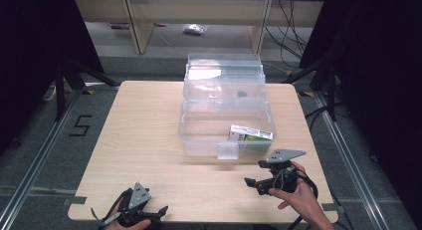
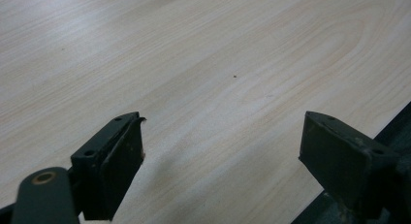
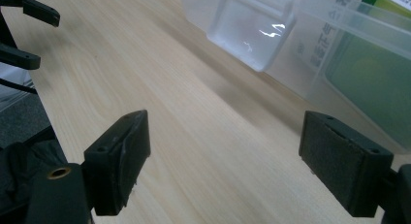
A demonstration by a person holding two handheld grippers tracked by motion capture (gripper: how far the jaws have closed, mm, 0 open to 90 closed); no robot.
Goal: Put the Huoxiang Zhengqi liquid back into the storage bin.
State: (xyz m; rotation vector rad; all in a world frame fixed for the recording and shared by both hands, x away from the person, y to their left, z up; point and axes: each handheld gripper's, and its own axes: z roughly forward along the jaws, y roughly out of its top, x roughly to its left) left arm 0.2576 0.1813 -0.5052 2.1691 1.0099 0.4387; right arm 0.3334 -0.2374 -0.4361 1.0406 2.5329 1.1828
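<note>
We hold the left gripper (image 1: 158,210) low at the counter's (image 1: 144,140) near left edge, jaws spread over bare wood. The right gripper (image 1: 252,182) sits near right, jaws spread too, empty, just beside the clear box (image 1: 199,135), whose front latch (image 3: 249,27) faces it. A green-and-white carton (image 1: 251,134) lies inside the box at its right.
</note>
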